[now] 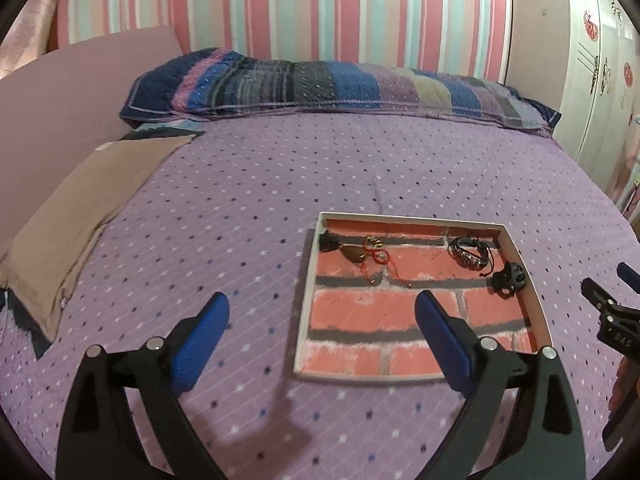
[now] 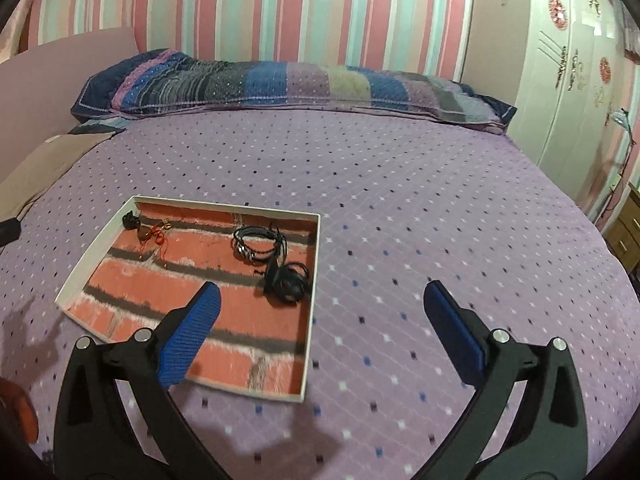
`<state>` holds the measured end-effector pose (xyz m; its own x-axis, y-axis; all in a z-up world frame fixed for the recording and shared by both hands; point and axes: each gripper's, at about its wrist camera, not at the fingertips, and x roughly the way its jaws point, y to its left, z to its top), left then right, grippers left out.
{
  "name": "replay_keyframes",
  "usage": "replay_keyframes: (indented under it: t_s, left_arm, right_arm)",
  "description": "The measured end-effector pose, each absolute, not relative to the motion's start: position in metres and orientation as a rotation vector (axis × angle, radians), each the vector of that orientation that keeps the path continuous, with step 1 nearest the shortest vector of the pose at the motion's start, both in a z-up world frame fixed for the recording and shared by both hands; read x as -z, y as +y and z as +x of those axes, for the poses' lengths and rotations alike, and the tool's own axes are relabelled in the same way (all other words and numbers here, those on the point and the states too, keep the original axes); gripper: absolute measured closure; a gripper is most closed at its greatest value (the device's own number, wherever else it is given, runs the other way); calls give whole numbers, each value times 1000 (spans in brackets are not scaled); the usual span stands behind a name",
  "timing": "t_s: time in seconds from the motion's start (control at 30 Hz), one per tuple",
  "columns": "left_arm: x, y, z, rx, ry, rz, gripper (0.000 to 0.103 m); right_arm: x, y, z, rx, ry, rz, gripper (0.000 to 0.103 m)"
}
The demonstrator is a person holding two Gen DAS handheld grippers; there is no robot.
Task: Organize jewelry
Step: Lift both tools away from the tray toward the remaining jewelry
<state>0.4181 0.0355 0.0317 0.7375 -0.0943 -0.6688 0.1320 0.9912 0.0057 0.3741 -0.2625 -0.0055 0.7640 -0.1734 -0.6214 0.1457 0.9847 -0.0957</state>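
Lying on the far left of the bed (image 1: pixel 280 184) is a tan cloth (image 1: pixel 80 216), flat on the purple dotted cover. A long striped pillow (image 1: pixel 320 84) sits at the far edge of the bed, against the striped wall (image 1: pixel 280 4).

The left hand-held gripper (image 1: pixel 322 312) hangs over the cover with its two blue fingers (image 1: pixel 202 344) spread wide apart. Nothing is between them. One finger is over the cover and the other is over the near part of the tray (image 1: pixel 306 300).

The tray is a shallow white box with a red brick picture inside. All the jewelry lies in its far part. In the far left corner is a small black tassel (image 1: pixel 329 240). Just beside it is a red cord bracelet (image 1: pixel 374 258) with a brown bead. Farther right is a black braided bracelet (image 1: pixel 472 254). Near the right wall is a bundle of black cord (image 1: pixel 508 278).

The right hand-held gripper (image 2: pixel 322 304) is also spread wide and holds nothing. Its left finger is over the tray, and its right finger is over the bare cover. On the far right stands a white wardrobe (image 2: pixel 568 64) with flower stickers.
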Motion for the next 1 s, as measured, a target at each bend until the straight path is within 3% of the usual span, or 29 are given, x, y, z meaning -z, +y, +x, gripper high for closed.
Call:
replay_keyframes:
  t_s: [1.0]
  left_arm:
    - [3,94,230,80,642,51,8]
  right_arm:
    - [40,-248,196,224,685,-34,4]
